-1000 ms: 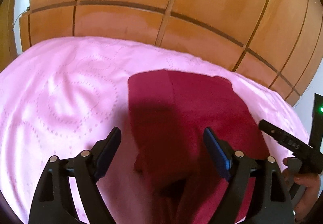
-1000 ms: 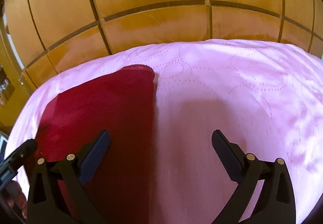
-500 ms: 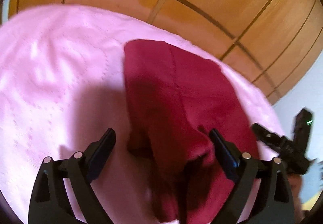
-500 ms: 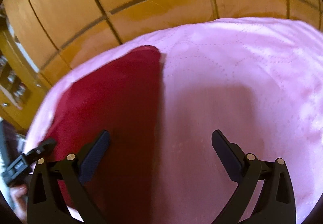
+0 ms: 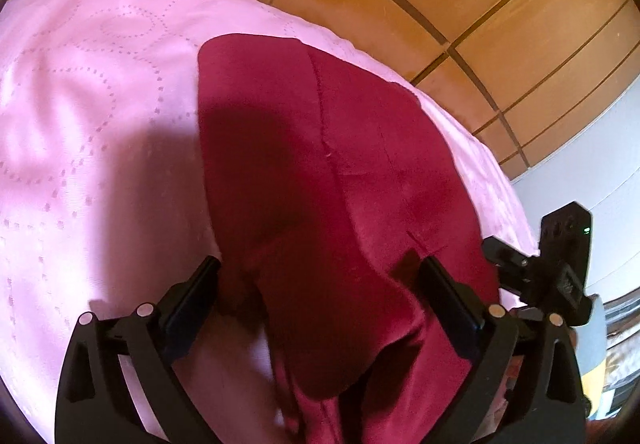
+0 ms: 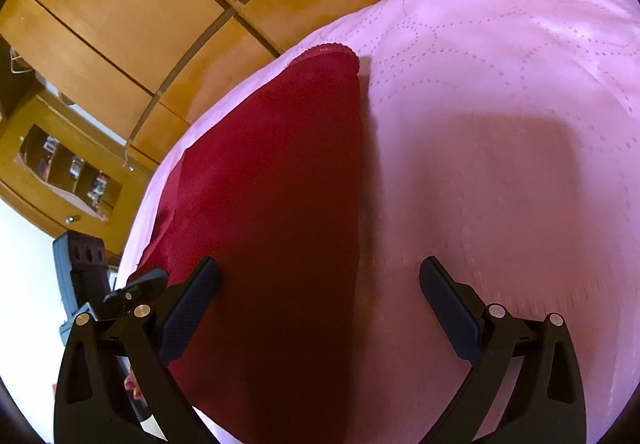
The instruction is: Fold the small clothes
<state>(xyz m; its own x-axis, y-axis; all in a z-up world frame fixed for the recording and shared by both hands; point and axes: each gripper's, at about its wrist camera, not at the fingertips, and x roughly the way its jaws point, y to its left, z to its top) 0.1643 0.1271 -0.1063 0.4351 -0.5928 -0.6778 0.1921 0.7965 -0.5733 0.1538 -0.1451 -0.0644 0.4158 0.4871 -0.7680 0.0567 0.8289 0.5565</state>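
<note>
Both tongs (image 5: 318, 284) (image 6: 318, 284) wide apart, empty; dark-red garment's (image 5: 320, 172) near end cut off below.

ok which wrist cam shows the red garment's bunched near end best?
Left wrist: the dark red garment fills the view, its rumpled near end between the open left gripper fingers. The right wrist view shows only its flat side, bunching unseen.

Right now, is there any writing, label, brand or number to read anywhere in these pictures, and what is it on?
No readable text anywhere.
Red garment: no label or print showing.
Pink bedcover: only dotted stitching, no words.
Items in the wooden shelf: too small and blurred to read.
</note>
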